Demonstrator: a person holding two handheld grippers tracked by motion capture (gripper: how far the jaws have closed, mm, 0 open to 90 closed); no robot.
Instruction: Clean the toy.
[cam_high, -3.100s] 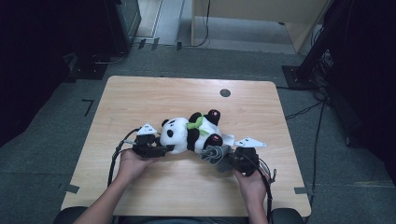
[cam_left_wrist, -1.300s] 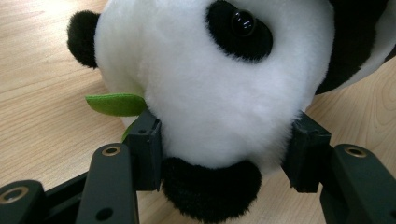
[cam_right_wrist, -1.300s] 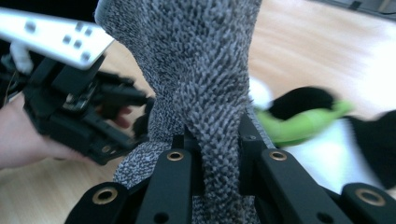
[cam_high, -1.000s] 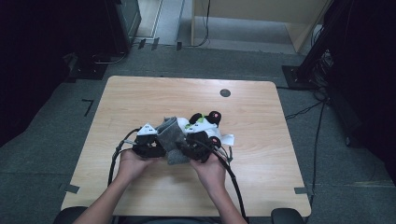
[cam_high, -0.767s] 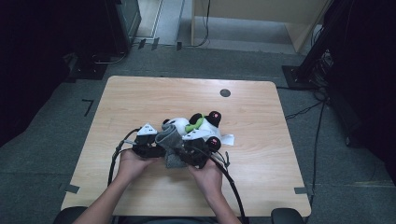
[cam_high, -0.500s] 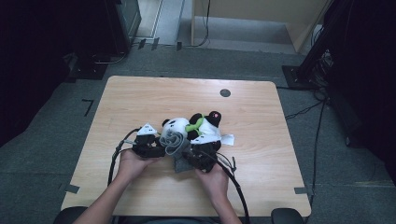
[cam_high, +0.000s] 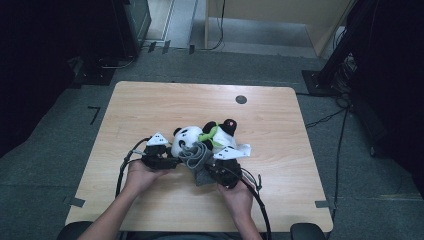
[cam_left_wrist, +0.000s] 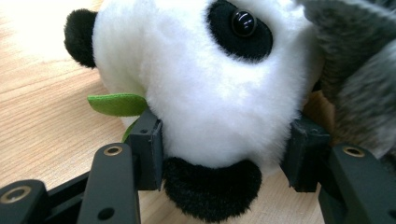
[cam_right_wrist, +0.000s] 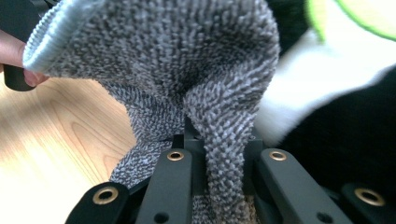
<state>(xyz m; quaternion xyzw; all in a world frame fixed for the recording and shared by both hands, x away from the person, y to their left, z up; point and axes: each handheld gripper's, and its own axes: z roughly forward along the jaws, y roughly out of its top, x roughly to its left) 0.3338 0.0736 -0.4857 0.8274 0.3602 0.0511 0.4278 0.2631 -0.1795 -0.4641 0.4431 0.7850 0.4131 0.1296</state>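
The toy panda (cam_high: 200, 140) lies on its side near the middle of the surface (cam_high: 280, 115), a bit toward the person. Its long line runs across the surface — the white head (cam_left_wrist: 201, 88) points to the person's left and the black feet point to the right and a little away. One foot has a pink spot on it. A green leaf (cam_left_wrist: 116, 103) sits at its neck.

A grey fuzzy cloth (cam_high: 197, 159) hangs over the panda's front side, between the two hands. It is bunched up and folded, and its lower end rests on the wood.

The left claw (cam_high: 167, 159) is part way open and squeezes the panda's head from both sides. In the left gripper view its black pads press into the white fur, with one black ear between them.

The right claw (cam_high: 212, 170) is closed tight on a fold of the grey cloth — in the right gripper view the fold stands up between the jaws.

The surface is light wood with round corners and a small dark round hole (cam_high: 241, 99) near the far edge. Black cables (cam_high: 260, 197) trail from the claws. Around it is a grey floor (cam_high: 350, 165), with dark stands and a pale wooden box (cam_high: 280, 20) at the back.
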